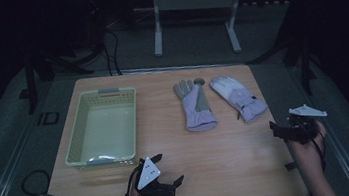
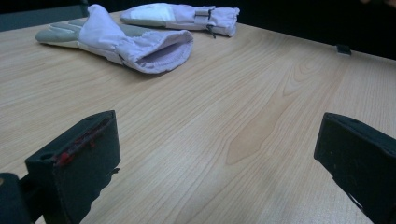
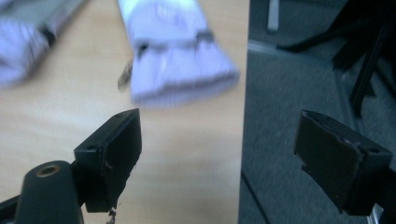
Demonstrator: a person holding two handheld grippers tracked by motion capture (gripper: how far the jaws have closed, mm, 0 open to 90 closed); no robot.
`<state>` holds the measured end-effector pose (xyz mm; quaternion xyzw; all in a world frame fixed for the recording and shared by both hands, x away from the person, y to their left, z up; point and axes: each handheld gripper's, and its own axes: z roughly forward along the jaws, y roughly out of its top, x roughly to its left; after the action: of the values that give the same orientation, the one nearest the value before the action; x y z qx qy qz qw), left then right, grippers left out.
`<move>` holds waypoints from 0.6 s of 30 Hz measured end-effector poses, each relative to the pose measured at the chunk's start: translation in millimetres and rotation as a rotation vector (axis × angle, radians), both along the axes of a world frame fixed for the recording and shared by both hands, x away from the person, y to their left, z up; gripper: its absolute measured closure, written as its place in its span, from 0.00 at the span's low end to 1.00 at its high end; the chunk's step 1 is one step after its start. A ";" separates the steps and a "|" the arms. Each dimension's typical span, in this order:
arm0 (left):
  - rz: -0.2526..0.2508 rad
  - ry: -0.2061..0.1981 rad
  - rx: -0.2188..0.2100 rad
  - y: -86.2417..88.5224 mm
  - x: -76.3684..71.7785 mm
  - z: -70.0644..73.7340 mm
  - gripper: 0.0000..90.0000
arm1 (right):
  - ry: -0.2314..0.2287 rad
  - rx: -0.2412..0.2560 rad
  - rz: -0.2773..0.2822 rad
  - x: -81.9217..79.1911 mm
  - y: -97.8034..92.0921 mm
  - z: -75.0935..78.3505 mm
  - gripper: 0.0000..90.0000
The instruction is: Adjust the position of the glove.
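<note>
1. Your two gloves lie side by side on the far half of the table (image 1: 210,159), to the right of the basket (image 1: 75,143): the left glove (image 1: 195,106) palm up, the right glove (image 1: 239,98) just beside it, angled toward the table's right edge.
2. Judge them soft, light and floppy; they will sag and fold when lifted. The knit cuff end, nearest you, looks like the best place to pinch, with both layers bunched.
3. Your right gripper (image 1: 279,129) hangs over the table's right edge, near the right glove's cuff, jaws spread wide and empty.
4. Your left gripper (image 1: 167,169) sits low at the near edge, right of the basket, jaws wide apart, holding nothing.
</note>
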<state>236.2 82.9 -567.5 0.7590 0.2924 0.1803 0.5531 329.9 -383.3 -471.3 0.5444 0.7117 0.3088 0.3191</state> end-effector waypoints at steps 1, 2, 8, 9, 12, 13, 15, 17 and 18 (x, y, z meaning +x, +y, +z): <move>0.001 0.003 0.000 0.3 0.3 0.0 0.00 | -0.003 0.003 0.000 2.7 2.4 5.9 0.13; 0.000 0.004 0.000 0.4 0.4 0.0 0.00 | -0.015 0.006 0.002 5.3 5.4 11.9 0.13; -0.003 0.008 -0.005 1.0 0.8 0.0 0.00 | -0.042 0.031 0.054 18.7 22.9 36.8 0.12; -0.003 0.007 -0.006 1.1 0.7 0.0 0.00 | -0.037 0.030 0.073 22.5 26.4 40.5 0.14; -0.003 0.005 -0.004 1.0 0.5 0.0 0.00 | -0.035 0.020 0.106 33.4 38.2 51.4 0.15; -0.003 0.005 -0.004 0.9 0.4 0.0 0.00 | -0.039 0.016 0.109 36.7 42.3 55.4 0.15; -0.005 0.003 -0.005 1.1 0.4 0.0 0.00 | -0.050 0.023 0.122 43.2 50.2 63.4 0.15; -0.005 0.003 -0.005 1.1 0.3 0.0 0.00 | -0.048 0.025 0.130 47.4 54.1 67.3 0.15; -0.008 0.002 -0.007 1.2 0.3 -0.1 0.00 | -0.044 0.028 0.146 59.2 66.8 78.0 0.16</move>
<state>236.4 84.1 -567.5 0.7585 0.2906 0.1763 0.5560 389.1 -316.5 -393.3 0.4885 0.7379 0.3530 0.3036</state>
